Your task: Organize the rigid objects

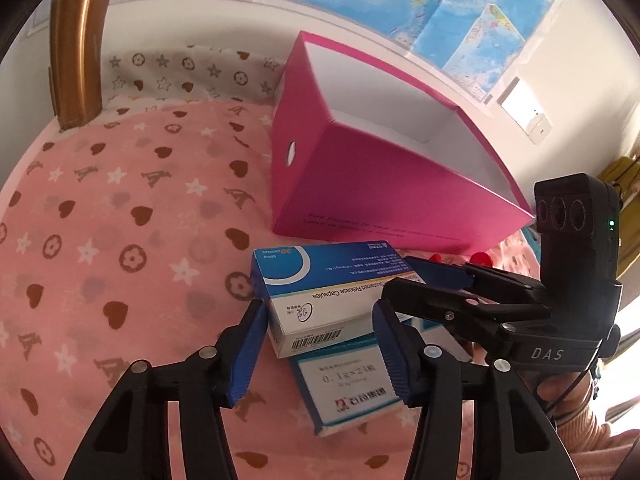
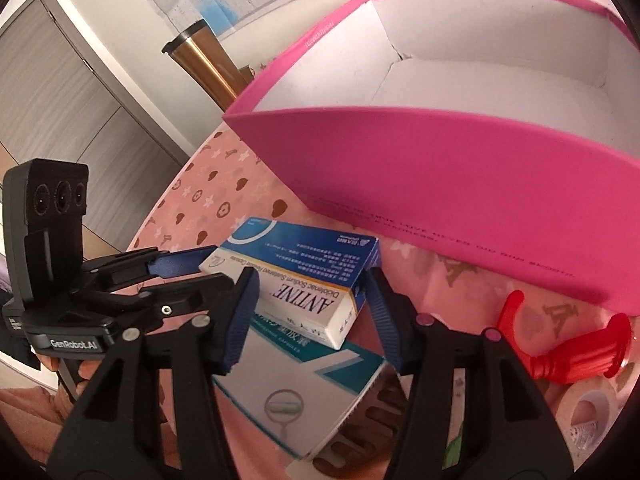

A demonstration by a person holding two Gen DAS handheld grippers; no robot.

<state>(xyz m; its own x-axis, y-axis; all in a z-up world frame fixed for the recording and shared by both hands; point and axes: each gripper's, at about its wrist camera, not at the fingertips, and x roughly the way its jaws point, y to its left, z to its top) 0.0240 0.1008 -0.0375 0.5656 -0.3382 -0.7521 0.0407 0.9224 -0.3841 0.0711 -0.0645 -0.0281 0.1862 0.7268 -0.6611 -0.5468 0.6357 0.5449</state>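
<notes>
Both the left gripper and right gripper clamp the blue-and-white box, which lies atop a teal box on the pink cloth, before the magenta box.

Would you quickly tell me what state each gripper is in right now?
Left gripper: closed on one end of the blue-and-white medicine box.
Right gripper: closed on the other end of the same box.
</notes>
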